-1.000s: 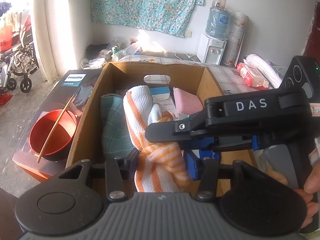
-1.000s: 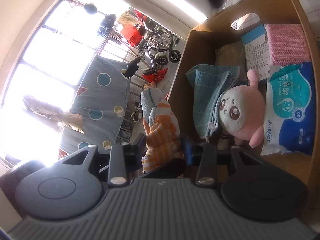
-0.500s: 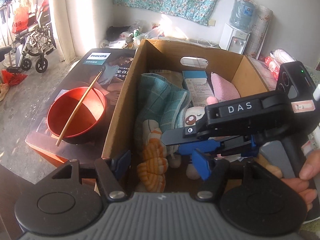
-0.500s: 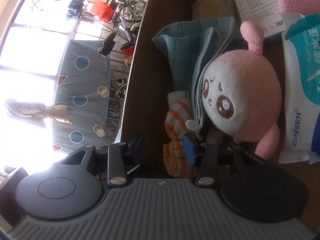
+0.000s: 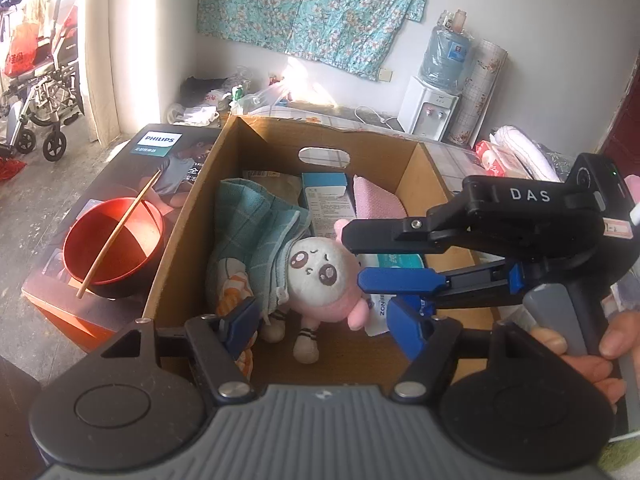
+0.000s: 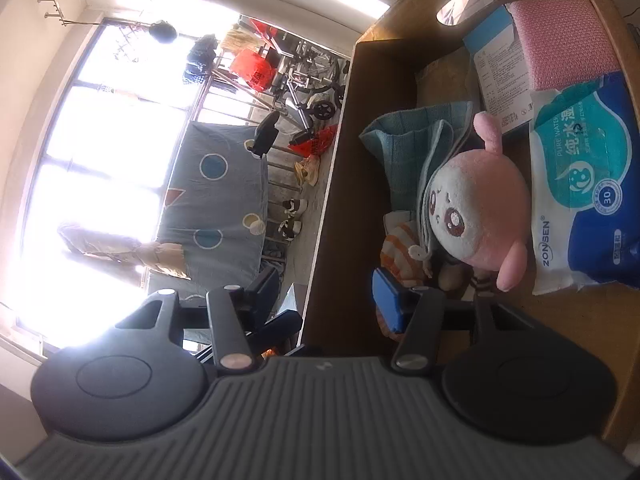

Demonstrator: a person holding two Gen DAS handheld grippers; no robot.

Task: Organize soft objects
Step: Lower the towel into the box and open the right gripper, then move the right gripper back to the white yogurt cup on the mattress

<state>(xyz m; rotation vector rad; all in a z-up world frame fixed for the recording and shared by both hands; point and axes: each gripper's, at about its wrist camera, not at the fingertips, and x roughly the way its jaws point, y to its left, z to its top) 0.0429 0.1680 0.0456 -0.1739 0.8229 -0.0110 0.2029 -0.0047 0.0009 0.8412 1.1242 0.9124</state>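
An orange-and-white striped towel (image 5: pixel 231 288) lies in the near left corner of the cardboard box (image 5: pixel 188 232), beside a teal towel (image 5: pixel 256 224) and a pink plush doll (image 5: pixel 320 276). It also shows in the right wrist view (image 6: pixel 398 250). My left gripper (image 5: pixel 326 326) is open and empty above the box's near edge. My right gripper (image 6: pixel 324 292) is open and empty, straddling the box's left wall (image 6: pixel 340 184). It shows from the side in the left wrist view (image 5: pixel 384 264).
The box also holds a wet-wipes pack (image 6: pixel 580 168), a pink sponge (image 6: pixel 560 40) and a blue-white carton (image 5: pixel 326 204). A red bowl (image 5: pixel 114 244) with a chopstick stands on a Philips box (image 5: pixel 160 152) to the left. A water dispenser (image 5: pixel 432 108) stands behind.
Both grippers held the striped towel, lowered it into the box's near left corner, opened and let it go. Both have since drawn back and up.
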